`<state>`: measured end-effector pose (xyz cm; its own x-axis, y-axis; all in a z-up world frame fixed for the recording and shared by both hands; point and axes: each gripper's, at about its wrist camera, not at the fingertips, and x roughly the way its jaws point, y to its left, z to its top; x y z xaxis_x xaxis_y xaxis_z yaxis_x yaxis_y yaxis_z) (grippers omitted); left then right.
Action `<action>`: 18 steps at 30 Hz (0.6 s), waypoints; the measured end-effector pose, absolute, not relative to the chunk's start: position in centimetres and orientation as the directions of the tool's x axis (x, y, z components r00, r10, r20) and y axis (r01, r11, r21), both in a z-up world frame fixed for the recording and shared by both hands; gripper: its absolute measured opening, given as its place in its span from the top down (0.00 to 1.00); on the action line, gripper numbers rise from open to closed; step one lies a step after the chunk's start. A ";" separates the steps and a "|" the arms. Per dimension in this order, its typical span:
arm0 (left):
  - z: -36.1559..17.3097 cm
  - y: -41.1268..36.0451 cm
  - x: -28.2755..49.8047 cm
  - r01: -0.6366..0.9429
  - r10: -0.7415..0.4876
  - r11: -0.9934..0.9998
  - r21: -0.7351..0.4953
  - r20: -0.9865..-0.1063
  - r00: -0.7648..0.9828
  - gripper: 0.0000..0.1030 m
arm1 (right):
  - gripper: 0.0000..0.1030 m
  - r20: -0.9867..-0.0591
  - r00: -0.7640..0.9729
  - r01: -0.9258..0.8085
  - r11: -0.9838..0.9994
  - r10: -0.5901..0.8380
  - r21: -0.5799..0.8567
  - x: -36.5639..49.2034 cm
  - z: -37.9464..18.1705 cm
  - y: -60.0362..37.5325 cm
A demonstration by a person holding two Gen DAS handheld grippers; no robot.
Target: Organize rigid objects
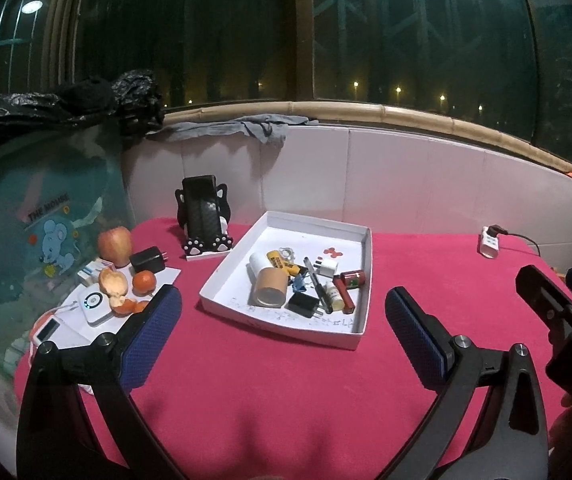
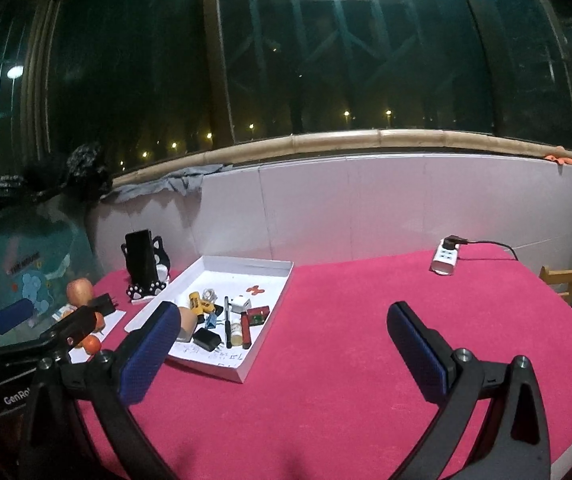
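Both tongs stood wide and empty over the pink tabletop (image 1: 270, 392): left tongs (image 1: 284, 334) and right tongs (image 2: 284, 350), each hovering short of the white tray (image 1: 360, 276).

Lay ahead of the left tongs, almost dead centre between its blue pads, near but not touching. From the right wrist view, sat ahead and off to the left, beyond the left-hand pad. Judged the left tongs the nearer and better lined up; a reach from the right would have had to cross leftward.

Held inside the tray, all bunched toward its near end: a cardboard roll (image 1: 271, 290) lying on its side with the round end facing the camera, a black charger (image 1: 304, 305) just beside it, a black pen (image 1: 318, 286) with its long axis running away from the tongs toward the window, a red box (image 1: 353, 279) to the right, a yellow piece (image 1: 282, 263) behind.

Pen's lengthwise lie probably suited a straight-in grasp across its width. Crowded so closely that a pad might have nudged a neighbour.
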<state>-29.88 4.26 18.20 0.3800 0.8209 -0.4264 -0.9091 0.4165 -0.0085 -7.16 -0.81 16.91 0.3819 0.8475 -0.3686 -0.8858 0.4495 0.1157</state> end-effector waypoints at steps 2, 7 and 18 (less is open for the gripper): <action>18.2 4.1 -29.9 -0.907 0.817 0.422 -0.012 -0.429 0.386 0.00 | 0.00 -0.374 0.382 -0.883 0.453 0.845 0.121 -7.1 16.8 -1.0; 18.2 4.0 -29.9 -0.907 0.816 0.422 -0.013 -0.430 0.386 0.00 | 0.00 -0.395 0.385 -0.883 0.457 0.834 0.103 -7.3 16.4 -1.0; 18.0 3.8 -29.8 -0.903 0.811 0.429 -0.013 -0.436 0.391 0.00 | 0.00 -0.416 0.373 -0.882 0.456 0.829 0.118 -7.2 16.0 -0.7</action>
